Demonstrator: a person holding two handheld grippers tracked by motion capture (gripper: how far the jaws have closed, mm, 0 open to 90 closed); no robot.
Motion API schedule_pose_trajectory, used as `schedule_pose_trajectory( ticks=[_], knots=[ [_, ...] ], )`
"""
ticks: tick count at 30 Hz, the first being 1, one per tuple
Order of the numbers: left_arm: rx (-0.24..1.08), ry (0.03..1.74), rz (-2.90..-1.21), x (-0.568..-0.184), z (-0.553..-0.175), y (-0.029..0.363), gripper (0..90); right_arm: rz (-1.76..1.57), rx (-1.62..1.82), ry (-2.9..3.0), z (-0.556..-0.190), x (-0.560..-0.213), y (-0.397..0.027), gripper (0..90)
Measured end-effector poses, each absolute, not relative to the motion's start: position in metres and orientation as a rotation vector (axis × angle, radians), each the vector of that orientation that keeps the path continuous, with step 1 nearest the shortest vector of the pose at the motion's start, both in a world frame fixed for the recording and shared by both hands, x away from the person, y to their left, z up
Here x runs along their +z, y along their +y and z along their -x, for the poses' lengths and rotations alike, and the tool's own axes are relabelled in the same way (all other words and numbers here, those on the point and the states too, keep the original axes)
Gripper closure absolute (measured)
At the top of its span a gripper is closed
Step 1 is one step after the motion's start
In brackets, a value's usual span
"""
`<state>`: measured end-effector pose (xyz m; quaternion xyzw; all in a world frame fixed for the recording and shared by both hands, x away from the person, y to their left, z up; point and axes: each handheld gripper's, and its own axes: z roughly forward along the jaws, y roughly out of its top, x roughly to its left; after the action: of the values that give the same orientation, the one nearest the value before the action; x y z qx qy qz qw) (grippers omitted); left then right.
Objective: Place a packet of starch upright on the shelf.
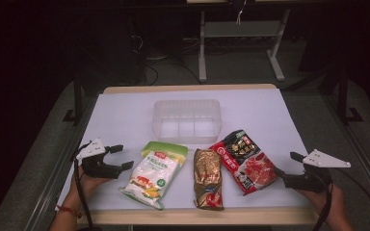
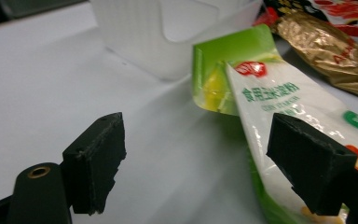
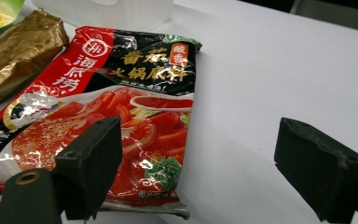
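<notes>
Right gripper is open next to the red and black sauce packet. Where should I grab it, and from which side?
Probably the right long edge of the red and black sauce packet, coming in from its right, where the right gripper waits open. The packet lies flat on the white table, its left side close to the gold packet, while its right edge faces bare table. Slide one jaw low under that edge, then pinch.

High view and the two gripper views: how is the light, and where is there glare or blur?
High view: dim, dark surroundings, lit table. Left gripper view: white and green packet soft, clear container washed out. Right gripper view: glare on red packet, hand-held gripper's near jaws blurred.
</notes>
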<state>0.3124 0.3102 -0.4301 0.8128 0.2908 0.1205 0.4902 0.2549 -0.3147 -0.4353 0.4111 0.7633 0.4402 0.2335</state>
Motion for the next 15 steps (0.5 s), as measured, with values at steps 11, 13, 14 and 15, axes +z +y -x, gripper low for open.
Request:
schedule_pose_trajectory(
  ticks=[11,13,14,15],
  knots=[
    [0.187,0.669,-1.995,-0.4309,-0.3102,0.3032,18.5,-1.121,1.206,2.116,-0.2575,-0.4343,-0.3090,15.3],
    [0.182,0.668,-2.015,-0.4319,-0.3098,0.3014,18.4,-1.120,1.210,2.123,-0.2576,-0.4345,-0.3085,16.6],
    [0.176,0.674,-2.019,-0.4327,-0.3094,0.3007,18.4,-1.116,1.212,2.123,-0.2574,-0.4344,-0.3085,17.6],
    [0.159,0.667,-2.017,-0.4329,-0.3091,0.3005,18.4,-1.116,1.212,2.123,-0.2574,-0.4344,-0.3085,17.6]
  ],
)
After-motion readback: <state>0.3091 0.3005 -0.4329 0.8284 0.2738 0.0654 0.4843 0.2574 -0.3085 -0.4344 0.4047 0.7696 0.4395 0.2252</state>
